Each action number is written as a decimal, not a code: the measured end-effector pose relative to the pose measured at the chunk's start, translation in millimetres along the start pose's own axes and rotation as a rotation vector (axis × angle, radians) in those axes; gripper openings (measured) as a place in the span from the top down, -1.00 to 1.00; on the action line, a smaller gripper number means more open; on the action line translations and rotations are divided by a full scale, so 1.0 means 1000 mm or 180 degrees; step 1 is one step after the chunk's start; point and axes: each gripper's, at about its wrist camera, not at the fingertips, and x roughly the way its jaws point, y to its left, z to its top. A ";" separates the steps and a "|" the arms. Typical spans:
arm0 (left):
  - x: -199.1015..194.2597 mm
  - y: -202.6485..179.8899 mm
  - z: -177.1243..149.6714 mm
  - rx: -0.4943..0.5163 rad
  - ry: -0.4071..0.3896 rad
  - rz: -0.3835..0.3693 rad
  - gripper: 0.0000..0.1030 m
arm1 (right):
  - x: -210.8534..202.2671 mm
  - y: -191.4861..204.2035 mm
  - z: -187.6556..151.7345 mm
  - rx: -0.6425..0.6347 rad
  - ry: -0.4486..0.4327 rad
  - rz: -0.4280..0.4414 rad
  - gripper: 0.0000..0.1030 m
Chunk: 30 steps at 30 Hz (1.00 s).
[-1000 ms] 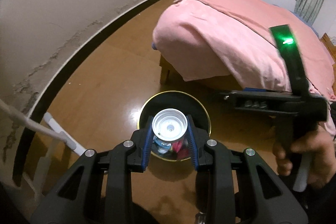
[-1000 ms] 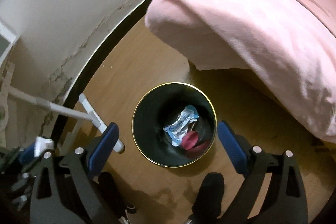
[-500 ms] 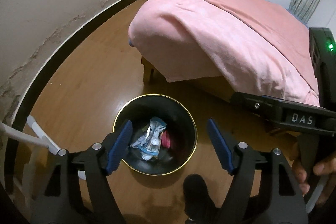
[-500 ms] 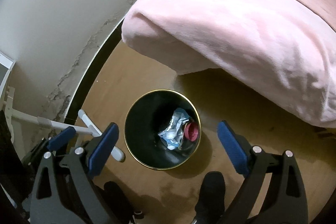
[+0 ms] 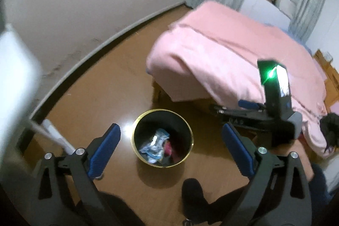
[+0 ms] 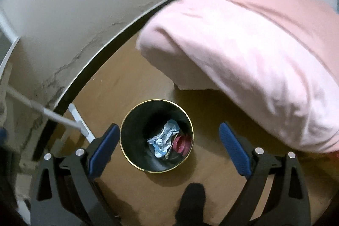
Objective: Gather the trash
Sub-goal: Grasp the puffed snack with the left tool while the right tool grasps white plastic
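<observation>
A black trash bin with a gold rim (image 5: 189, 132) (image 6: 125, 151) stands on the wooden floor. Inside lie a crumpled blue-white wrapper (image 5: 154, 144) (image 6: 164, 139) and a red item (image 5: 169, 147) (image 6: 180, 142). My left gripper (image 5: 170, 145) is open and empty, held high above the bin. My right gripper (image 6: 167, 145) is open and empty, also above the bin. The right gripper's body with a green light (image 5: 273, 99) shows at the right of the left wrist view.
A bed with a pink blanket (image 5: 233, 56) (image 6: 254, 46) stands right of the bin. A white wall with a dark baseboard (image 5: 84, 60) (image 6: 95, 56) curves on the left. A white rack's tubes (image 5: 57, 137) (image 6: 70, 122) stand left of the bin. My dark foot (image 5: 191, 192) (image 6: 193, 194) is below it.
My left gripper opened and let a white-capped container drop into the bin, then rose away. Both views have pulled back and the bin looks smaller.
</observation>
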 end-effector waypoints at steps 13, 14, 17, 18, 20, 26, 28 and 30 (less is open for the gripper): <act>-0.256 0.250 -0.079 -0.0904 -0.0438 0.1841 -0.87 | -0.145 0.262 -0.004 -0.1340 -0.0482 0.1225 -0.78; -0.273 0.283 -0.094 -0.1080 -0.0415 0.1986 -0.87 | -0.151 0.295 -0.008 -0.1524 -0.0448 0.1363 -0.78; -0.298 0.341 -0.120 -0.1371 -0.0355 0.2223 -0.87 | -0.159 0.361 -0.014 -0.1871 -0.0333 0.1588 -0.78; -0.303 0.358 -0.127 -0.1445 -0.0342 0.2312 -0.87 | -0.160 0.387 -0.017 -0.1999 -0.0283 0.1647 -0.78; -0.311 0.394 -0.140 -0.1604 -0.0310 0.2423 -0.87 | -0.159 0.427 -0.022 -0.2184 -0.0208 0.1711 -0.78; -0.305 0.448 -0.144 -0.1810 -0.0179 0.2228 -0.86 | -0.153 0.526 -0.038 -0.2642 -0.0086 0.1803 -0.78; -0.299 0.448 -0.140 -0.1679 -0.0196 0.2133 -0.77 | -0.152 0.554 -0.042 -0.2714 -0.0060 0.1825 -0.78; -0.298 0.449 -0.139 -0.1587 -0.0199 0.2079 0.04 | -0.148 0.579 -0.045 -0.2807 -0.0043 0.1834 -0.78</act>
